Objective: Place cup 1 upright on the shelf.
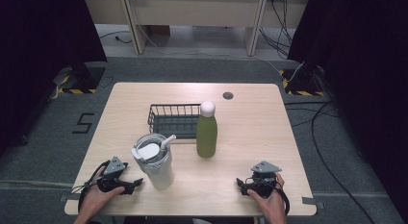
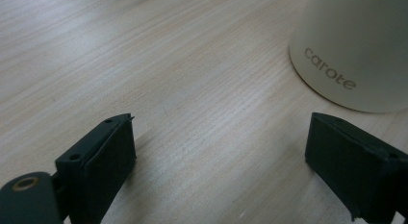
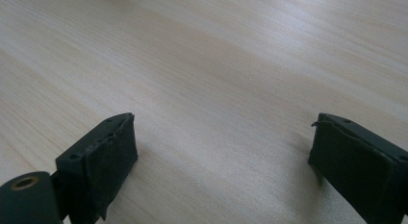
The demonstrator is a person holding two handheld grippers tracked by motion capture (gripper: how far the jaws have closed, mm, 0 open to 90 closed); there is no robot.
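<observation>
A: Table (image 1: 250, 152) first, since it carries everything: pale wood, rounded corners, standing on grey carpet. A small dark round disc (image 1: 228, 95) is set into the top near the far edge, right of the middle.

B: What comes next in size?

A: The black wire basket (image 1: 166, 119), low and rectangular, just beyond the middle of the table and a little toward the left edge. I cannot tell whether anything lies in it.

B: And the upright things?

A: A cream tumbler (image 1: 158, 162) with a clear lid and a short white straw stands in front of the basket, toward the near edge. The left gripper view catches its lower wall (image 2: 358, 46), lettered "carote", at the upper right. A green bottle (image 1: 207, 131) with a white round cap stands to the tumbler's right, at the basket's right near corner; whether it touches the wire I cannot tell.

B: The grippers?

A: The left gripper (image 1: 136, 183) lies low near the near left corner, held by the left hand (image 1: 98, 195), its tip just beside the tumbler's base. Its jaws are spread wide with bare wood between them, grasping nothing. The right gripper (image 1: 239, 184) sits near the near edge toward the right corner, in the right hand (image 1: 270, 202), well apart from the bottle. Its jaws are likewise released, wide apart over bare table.
</observation>
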